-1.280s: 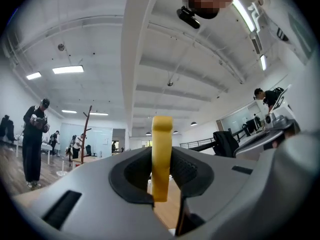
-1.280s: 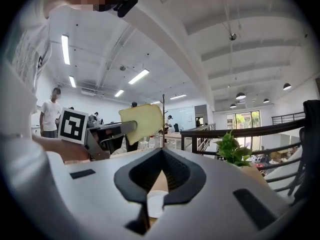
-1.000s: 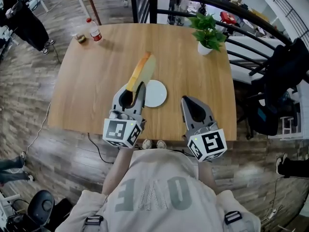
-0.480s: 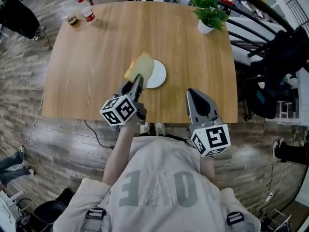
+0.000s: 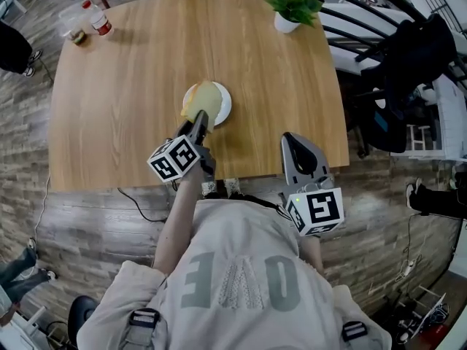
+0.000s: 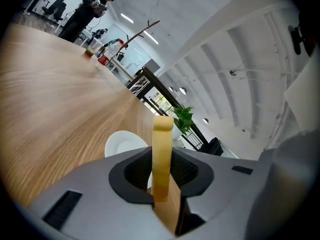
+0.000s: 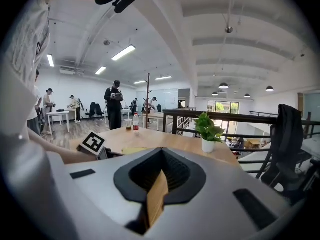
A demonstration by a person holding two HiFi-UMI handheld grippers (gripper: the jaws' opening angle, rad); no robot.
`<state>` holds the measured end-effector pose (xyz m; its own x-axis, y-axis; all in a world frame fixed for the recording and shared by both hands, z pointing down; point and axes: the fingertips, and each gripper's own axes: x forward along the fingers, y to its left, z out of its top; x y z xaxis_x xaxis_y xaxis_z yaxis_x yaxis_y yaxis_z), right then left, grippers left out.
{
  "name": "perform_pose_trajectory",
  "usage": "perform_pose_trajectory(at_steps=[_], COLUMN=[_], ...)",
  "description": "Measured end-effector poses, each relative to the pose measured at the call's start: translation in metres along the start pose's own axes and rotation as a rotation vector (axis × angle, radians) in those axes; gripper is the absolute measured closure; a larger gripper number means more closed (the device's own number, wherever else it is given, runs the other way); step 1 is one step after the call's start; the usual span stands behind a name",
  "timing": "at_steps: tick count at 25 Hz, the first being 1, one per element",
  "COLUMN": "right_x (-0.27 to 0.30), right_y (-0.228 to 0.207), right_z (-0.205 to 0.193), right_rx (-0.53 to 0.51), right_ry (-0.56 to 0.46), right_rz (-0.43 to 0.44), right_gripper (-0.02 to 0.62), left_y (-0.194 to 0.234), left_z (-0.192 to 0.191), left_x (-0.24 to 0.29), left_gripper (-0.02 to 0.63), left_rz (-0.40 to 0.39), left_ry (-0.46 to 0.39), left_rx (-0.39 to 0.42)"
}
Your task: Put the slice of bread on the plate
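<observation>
A pale yellow slice of bread (image 5: 205,98) with a brown crust hangs over the small white plate (image 5: 222,111) near the middle of the wooden table (image 5: 131,86). My left gripper (image 5: 198,125) is shut on the slice's near edge. In the left gripper view the bread (image 6: 162,149) stands edge-on between the jaws of the left gripper (image 6: 163,191), with the plate (image 6: 122,144) just beyond. Whether the slice touches the plate I cannot tell. My right gripper (image 5: 293,141) hovers at the table's near edge, right of the plate, shut and holding nothing; the same right gripper (image 7: 158,186) shows only table through its seam.
A potted plant (image 5: 290,6) stands at the table's far right. A bottle (image 5: 98,22) and a cup (image 5: 74,29) sit at the far left corner. A black railing and a chair draped with dark clothing (image 5: 405,57) lie to the right. People stand far off (image 7: 115,109).
My left gripper has come down and rolled, bringing the bread from high above the table to lie flatter over the plate. The right gripper shifted only slightly.
</observation>
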<state>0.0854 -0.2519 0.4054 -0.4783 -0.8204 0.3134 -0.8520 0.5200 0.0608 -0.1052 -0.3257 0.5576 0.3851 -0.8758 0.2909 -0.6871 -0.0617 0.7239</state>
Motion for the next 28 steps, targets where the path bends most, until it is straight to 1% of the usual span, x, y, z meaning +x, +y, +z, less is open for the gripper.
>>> perform_pose_trajectory(at_steps=[2, 6, 9, 13, 17, 18, 19, 21, 22, 23, 24, 27, 28], right_x=[0.000, 0.006, 0.011, 0.014, 0.015, 0.015, 0.015, 0.016, 0.017, 0.017, 0.017, 0.017, 0.017], right_y=[-0.001, 0.001, 0.004, 0.004, 0.001, 0.000, 0.000, 0.001, 0.002, 0.003, 0.003, 0.003, 0.003], right_z=[-0.002, -0.005, -0.005, -0.007, -0.011, -0.012, -0.012, -0.014, -0.015, -0.015, -0.015, -0.014, -0.014], right_rx=[-0.002, -0.046, -0.025, -0.012, 0.031, 0.036, 0.039, 0.043, 0.044, 0.044, 0.043, 0.043, 0.044], right_ry=[0.009, 0.037, 0.042, 0.054, 0.066, 0.070, 0.072, 0.074, 0.074, 0.073, 0.073, 0.071, 0.070], right_rz=[-0.013, -0.030, -0.027, -0.033, -0.035, -0.037, -0.038, -0.036, -0.034, -0.033, -0.032, -0.027, -0.025], right_gripper=[0.578, 0.578, 0.578, 0.578, 0.578, 0.578, 0.578, 0.578, 0.578, 0.578, 0.578, 0.578, 0.578], left_y=[0.000, -0.003, -0.004, 0.002, 0.006, 0.007, 0.010, 0.019, 0.023, 0.026, 0.027, 0.030, 0.031], left_z=[-0.001, 0.000, -0.001, -0.009, -0.013, -0.014, -0.014, -0.016, -0.017, -0.018, -0.020, -0.021, -0.021], left_x=[0.007, 0.021, 0.026, 0.032, 0.036, 0.036, 0.035, 0.036, 0.036, 0.037, 0.038, 0.039, 0.040], left_gripper=[0.514, 0.514, 0.514, 0.514, 0.514, 0.514, 0.514, 0.506, 0.480, 0.438, 0.395, 0.283, 0.230], left_rz=[-0.010, -0.033, -0.056, -0.036, -0.034, -0.024, -0.004, 0.074, 0.112, 0.139, 0.158, 0.214, 0.237], left_ry=[0.022, 0.051, 0.060, 0.114, 0.143, 0.150, 0.159, 0.192, 0.215, 0.236, 0.251, 0.265, 0.275], left_rx=[0.002, 0.030, 0.006, 0.038, 0.041, 0.068, 0.115, 0.253, 0.324, 0.383, 0.425, 0.512, 0.555])
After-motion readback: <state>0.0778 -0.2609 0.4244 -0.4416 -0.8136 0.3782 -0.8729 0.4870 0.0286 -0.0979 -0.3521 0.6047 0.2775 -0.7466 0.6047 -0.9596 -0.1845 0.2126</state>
